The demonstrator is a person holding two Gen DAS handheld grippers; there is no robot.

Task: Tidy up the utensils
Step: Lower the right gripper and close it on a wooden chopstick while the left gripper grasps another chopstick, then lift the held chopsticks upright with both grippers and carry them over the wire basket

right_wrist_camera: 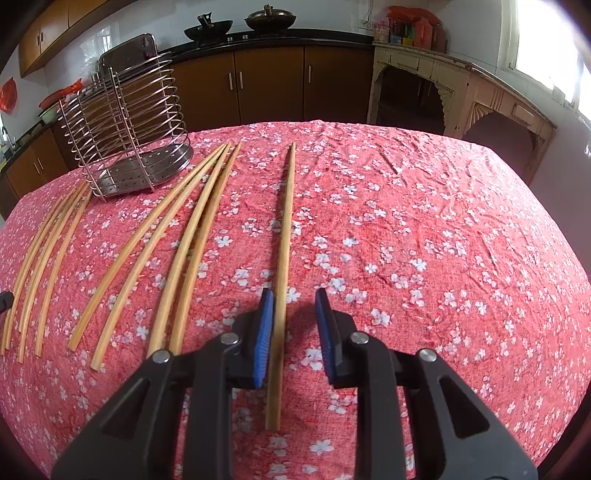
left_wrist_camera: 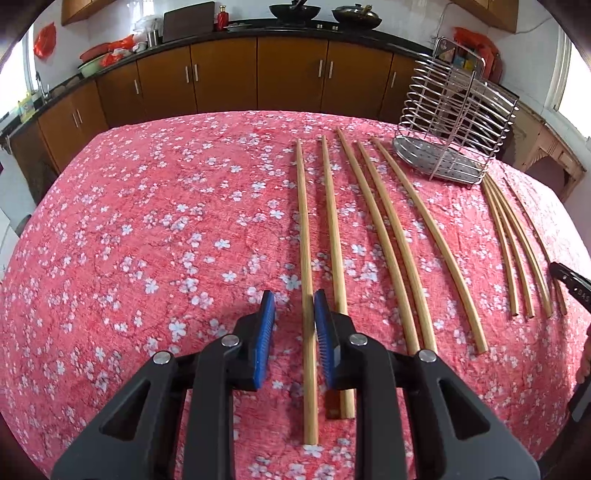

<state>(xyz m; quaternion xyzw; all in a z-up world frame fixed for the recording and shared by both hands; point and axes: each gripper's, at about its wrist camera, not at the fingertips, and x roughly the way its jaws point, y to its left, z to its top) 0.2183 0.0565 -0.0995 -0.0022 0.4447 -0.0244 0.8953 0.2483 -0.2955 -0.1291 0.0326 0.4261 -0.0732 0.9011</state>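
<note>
Several wooden chopsticks lie side by side on the pink floral tablecloth (left_wrist_camera: 147, 240). My left gripper (left_wrist_camera: 294, 308) is open with its blue pads either side of the leftmost chopstick (left_wrist_camera: 306, 236), low over the cloth. My right gripper (right_wrist_camera: 294, 308) is open around the rightmost chopstick (right_wrist_camera: 283, 258), which lies close to the left pad (right_wrist_camera: 265, 332). A wire metal utensil holder (left_wrist_camera: 454, 122) stands empty at the back of the table, also in the right wrist view (right_wrist_camera: 129, 129). The right gripper's tip (left_wrist_camera: 570, 284) shows at the right edge of the left wrist view.
Brown kitchen cabinets (left_wrist_camera: 258, 74) with a black counter run behind the table, with woks (left_wrist_camera: 293, 11) on the stove. A worn cream sideboard (right_wrist_camera: 461, 92) stands right of the table. The table edge (right_wrist_camera: 535, 192) falls away at the far right.
</note>
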